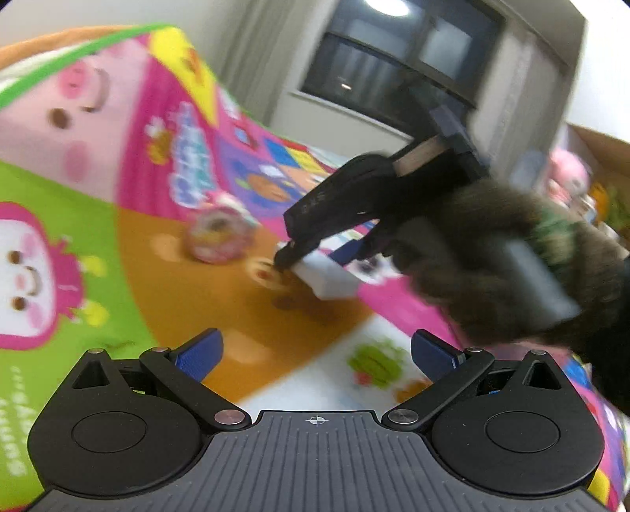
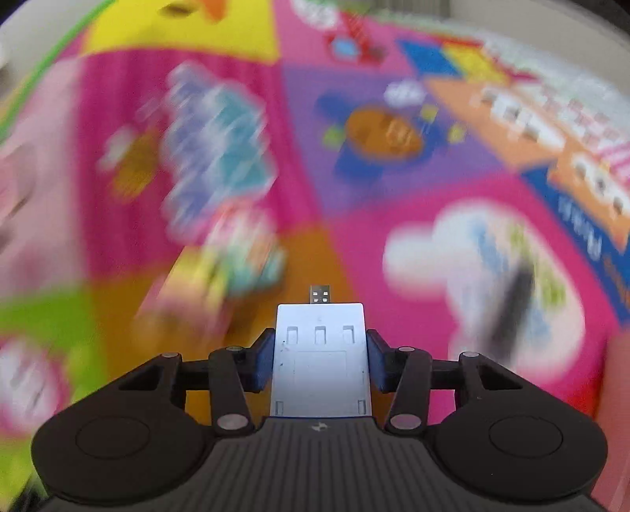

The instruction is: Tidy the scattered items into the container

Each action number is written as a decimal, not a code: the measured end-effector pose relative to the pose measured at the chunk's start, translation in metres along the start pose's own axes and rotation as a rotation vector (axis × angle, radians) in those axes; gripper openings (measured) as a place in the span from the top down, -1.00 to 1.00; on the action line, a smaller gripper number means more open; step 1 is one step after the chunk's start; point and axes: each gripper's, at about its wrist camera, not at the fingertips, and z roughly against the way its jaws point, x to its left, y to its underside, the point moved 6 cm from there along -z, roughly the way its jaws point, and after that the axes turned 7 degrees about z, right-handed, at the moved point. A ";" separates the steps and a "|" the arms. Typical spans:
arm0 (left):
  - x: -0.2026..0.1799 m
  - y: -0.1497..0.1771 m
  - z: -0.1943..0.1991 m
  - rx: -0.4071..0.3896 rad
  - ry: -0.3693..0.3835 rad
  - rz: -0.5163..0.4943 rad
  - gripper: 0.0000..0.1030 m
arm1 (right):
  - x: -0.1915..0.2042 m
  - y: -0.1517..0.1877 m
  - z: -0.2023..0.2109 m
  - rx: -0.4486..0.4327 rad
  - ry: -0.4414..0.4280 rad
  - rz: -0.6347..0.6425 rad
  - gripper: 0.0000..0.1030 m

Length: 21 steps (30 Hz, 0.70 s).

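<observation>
I recorded bright, even indoor lighting in both views. A ceiling lamp (image 1: 388, 6) glared white at the top edge of the left wrist view, and the window (image 1: 397, 67) beneath it was dark. Motion blur smeared the play mat (image 2: 393, 244) heavily in the right wrist view, moderately in the left. Fisheye distortion curved the edges, and the corners were black.

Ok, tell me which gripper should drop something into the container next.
Right. The right gripper is already shut on the white USB adapter, while the left gripper is open and empty above the play mat.
</observation>
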 end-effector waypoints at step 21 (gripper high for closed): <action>0.007 0.006 -0.013 0.005 -0.053 0.023 -1.00 | -0.029 0.045 0.077 -0.111 0.157 -0.069 0.56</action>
